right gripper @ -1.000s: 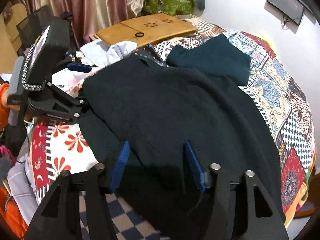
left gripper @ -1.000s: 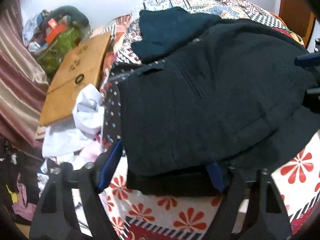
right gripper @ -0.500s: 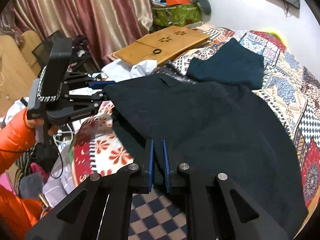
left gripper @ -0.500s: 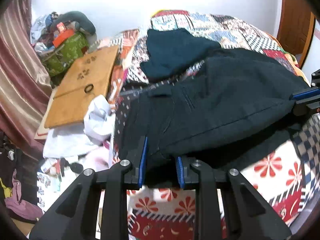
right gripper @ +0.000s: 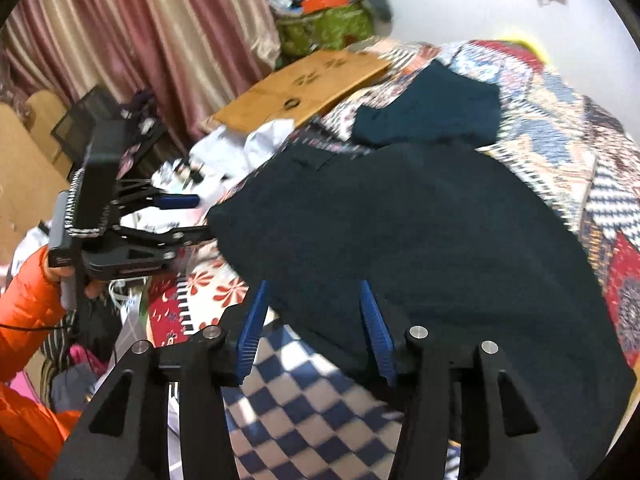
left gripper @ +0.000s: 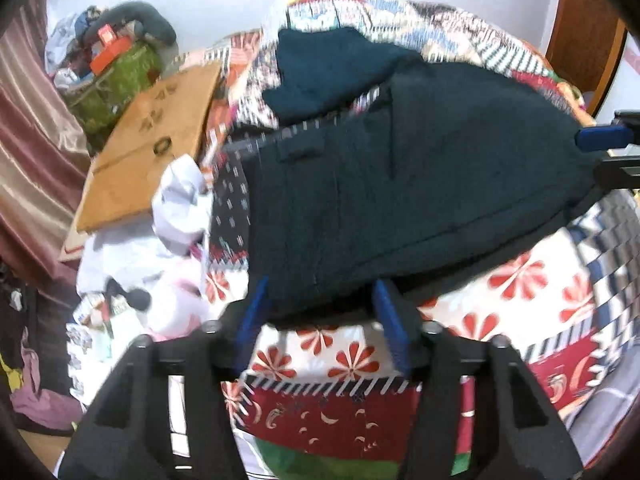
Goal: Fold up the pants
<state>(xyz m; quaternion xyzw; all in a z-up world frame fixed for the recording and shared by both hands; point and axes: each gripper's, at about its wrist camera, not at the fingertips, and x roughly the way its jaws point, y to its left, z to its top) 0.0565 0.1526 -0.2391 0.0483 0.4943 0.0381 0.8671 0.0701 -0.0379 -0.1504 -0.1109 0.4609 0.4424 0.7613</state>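
The dark pants (left gripper: 404,200) lay spread across the patterned bed quilt (left gripper: 520,300), one layer doubled over another, with the near edge slightly raised above the quilt. The left gripper (left gripper: 320,312) stood at the corner of the pants nearest the white clothes; its blue pads (left gripper: 252,316) were wide apart with the cloth edge between them, held by neither. The right gripper (right gripper: 316,328) stood at the other near corner, above the checked part of the quilt, its jaws likewise wide apart and straddling the hem without clamping it.

Beyond the pants, toward the wall, a folded teal garment (left gripper: 332,68) rested on the quilt, touching or just overlapping the far edge of the pants. Beside the pants on the curtain side sat crumpled white clothes (left gripper: 180,200) and a wooden lap table (left gripper: 152,136).

We judged the fold to be only loosely set. With both grippers free of the cloth, the upper layer could slump or slide off its lower layer and spoil the crease. A careless re-grasp might pinch only one layer, or catch the quilt beneath. Dragging the pants away from us could also snag the teal garment.
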